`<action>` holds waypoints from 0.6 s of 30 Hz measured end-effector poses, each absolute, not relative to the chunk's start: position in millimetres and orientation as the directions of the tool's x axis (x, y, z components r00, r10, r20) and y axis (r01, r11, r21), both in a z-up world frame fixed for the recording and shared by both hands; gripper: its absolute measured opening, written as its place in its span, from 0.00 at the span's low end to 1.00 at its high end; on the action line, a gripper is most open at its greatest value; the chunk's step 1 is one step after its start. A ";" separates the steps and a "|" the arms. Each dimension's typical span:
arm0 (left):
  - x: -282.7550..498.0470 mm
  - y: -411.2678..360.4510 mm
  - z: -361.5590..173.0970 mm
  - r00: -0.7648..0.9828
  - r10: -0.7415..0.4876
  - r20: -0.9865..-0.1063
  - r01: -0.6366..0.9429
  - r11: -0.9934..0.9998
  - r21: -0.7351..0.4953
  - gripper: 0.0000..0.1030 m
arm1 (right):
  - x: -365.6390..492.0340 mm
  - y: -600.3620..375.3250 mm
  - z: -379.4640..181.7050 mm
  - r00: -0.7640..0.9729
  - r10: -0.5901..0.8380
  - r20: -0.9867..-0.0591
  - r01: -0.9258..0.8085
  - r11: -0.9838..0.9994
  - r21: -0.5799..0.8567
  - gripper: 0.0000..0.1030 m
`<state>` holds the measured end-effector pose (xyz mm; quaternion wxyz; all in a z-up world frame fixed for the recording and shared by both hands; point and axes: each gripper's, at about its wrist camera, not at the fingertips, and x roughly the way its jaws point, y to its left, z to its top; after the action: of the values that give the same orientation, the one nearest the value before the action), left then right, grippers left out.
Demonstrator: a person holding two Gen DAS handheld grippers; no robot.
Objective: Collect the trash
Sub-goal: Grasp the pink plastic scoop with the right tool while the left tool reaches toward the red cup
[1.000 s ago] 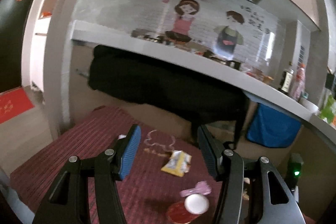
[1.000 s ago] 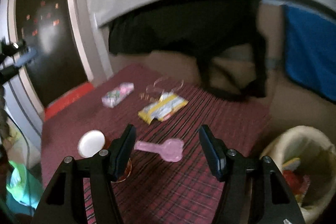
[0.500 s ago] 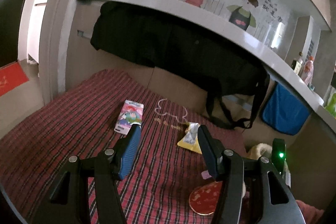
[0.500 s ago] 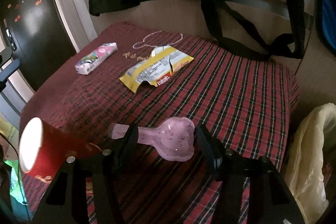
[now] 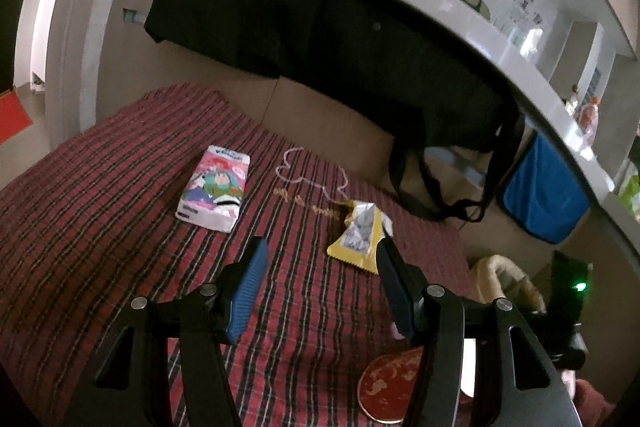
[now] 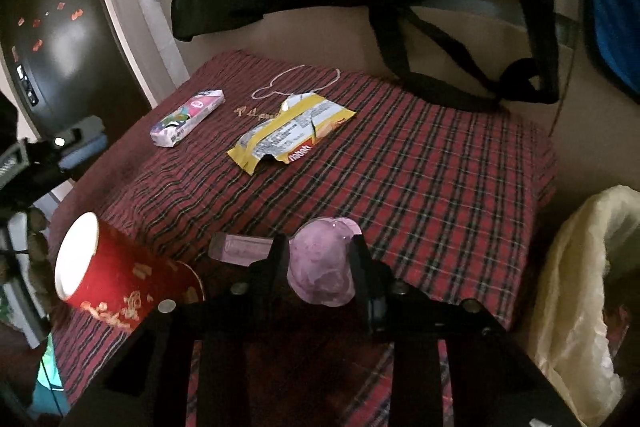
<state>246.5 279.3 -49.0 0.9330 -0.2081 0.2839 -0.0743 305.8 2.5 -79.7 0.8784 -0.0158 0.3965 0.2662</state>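
Right claw (image 6: 320,259) now down and pinching pink plastic spoon (image 6: 320,263) on plaid table (image 6: 440,187), vs spread 0.5 s ago. Means first trash secured; bin bag (image 6: 580,267) close at right. Left claw (image 5: 320,287) spread, hovering nr yellow wrapper (image 5: 358,239).

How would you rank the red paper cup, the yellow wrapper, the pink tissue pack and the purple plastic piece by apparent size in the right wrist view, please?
1. Red paper cup, though it is near the lens.
2. Yellow wrapper.
3. Purple plastic piece, also near, so unsure against the wrapper.
4. Pink tissue pack, farthest away.
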 end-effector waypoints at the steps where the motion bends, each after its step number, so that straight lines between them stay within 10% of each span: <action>1: 248.3 277.9 -51.4 0.822 -0.260 -0.506 0.020 0.902 -0.431 0.55 | 305.1 1.4 -79.4 0.546 0.454 -0.704 -0.479 0.858 0.183 0.28; 18: 201.5 271.8 -41.6 0.827 -0.302 -0.474 0.065 0.889 -0.453 0.55 | 303.9 16.8 -92.8 0.509 0.417 -0.753 -0.517 0.848 0.121 0.45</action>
<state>201.5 271.8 -41.6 0.9315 -0.2137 0.2771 -0.0987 303.9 16.8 -92.8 0.8666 -0.0596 0.4157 0.2694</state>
